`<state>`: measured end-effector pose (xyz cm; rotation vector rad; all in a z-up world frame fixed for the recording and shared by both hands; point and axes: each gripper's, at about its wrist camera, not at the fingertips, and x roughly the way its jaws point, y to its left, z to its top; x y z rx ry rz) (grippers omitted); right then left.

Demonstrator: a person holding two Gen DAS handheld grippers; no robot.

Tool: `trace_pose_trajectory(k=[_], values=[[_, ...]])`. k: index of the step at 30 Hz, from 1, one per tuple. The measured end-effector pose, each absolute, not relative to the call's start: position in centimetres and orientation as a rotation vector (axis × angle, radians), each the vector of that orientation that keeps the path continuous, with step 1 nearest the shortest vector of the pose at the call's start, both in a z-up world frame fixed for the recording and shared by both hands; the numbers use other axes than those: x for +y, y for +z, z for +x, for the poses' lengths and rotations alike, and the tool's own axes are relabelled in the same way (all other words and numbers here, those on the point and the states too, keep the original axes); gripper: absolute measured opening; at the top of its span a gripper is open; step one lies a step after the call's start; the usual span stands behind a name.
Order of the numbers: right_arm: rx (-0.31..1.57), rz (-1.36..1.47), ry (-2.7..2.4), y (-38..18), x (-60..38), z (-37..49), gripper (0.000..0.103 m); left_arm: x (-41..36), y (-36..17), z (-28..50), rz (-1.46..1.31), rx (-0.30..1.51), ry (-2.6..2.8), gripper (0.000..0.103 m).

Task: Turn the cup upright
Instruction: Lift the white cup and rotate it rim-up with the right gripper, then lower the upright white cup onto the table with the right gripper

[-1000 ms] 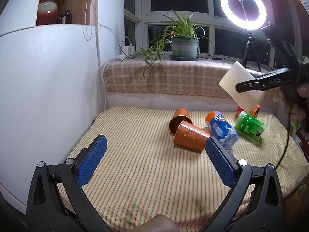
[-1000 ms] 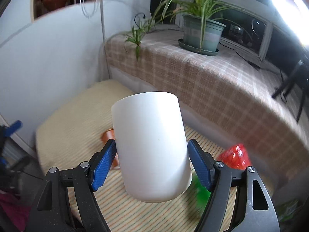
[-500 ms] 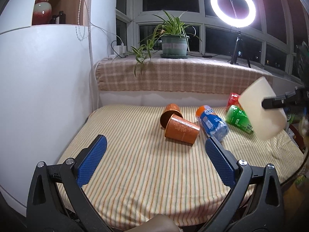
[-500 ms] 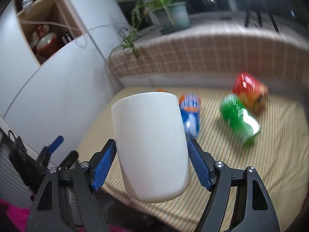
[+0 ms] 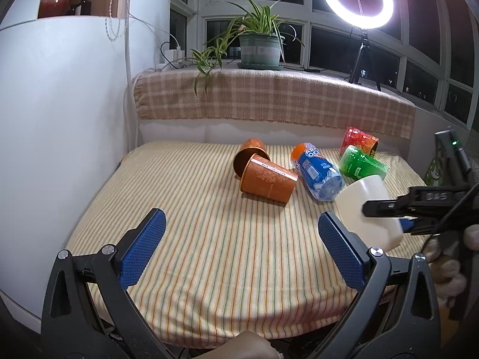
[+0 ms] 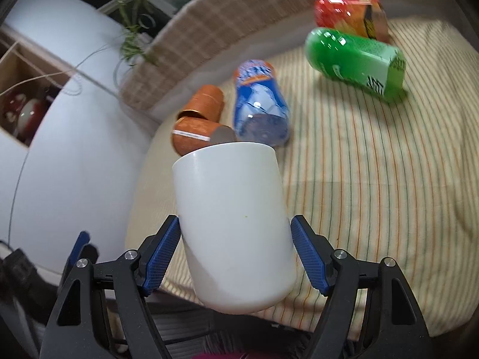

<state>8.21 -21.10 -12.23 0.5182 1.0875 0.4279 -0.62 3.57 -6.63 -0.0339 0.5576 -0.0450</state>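
My right gripper (image 6: 235, 257) is shut on a plain white cup (image 6: 233, 221), its blue pads (image 6: 161, 254) pressed on both sides. The cup is tilted, held in the air above the striped cloth. In the left wrist view the white cup (image 5: 366, 209) hangs at the right, gripped by the right gripper (image 5: 398, 212), low over the table's right front part. My left gripper (image 5: 239, 251) is open and empty above the table's front edge.
On the striped table cloth (image 5: 209, 239) lie two orange cups (image 5: 266, 179) on their sides, a blue bottle (image 5: 317, 170), a green bottle (image 5: 362, 164) and a red pack (image 5: 357, 142). A plaid-covered sill (image 5: 269, 98) with a potted plant (image 5: 260, 48) and a ring light (image 5: 357, 0) stands behind.
My right gripper has carried the white cup downward toward the table's right front and turned it, so its view now looks down on the cloth. My left gripper stays open, nearly still.
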Motion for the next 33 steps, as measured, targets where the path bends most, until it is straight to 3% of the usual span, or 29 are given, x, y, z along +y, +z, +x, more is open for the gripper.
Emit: trace_pose_trajectory(k=[10, 33], values=[[1.085, 0.511, 0.367, -13.8, -21.2, 9.6, 0.077, 3.1, -7.1, 0.0, -0.057, 0.585, -0.067, 0.103], [0.832, 0.149, 0.235, -8.7, -22.8, 2.1, 0.077, 0.9, -7.7, 3.4, -0.112, 0.674, -0.196, 0.103]])
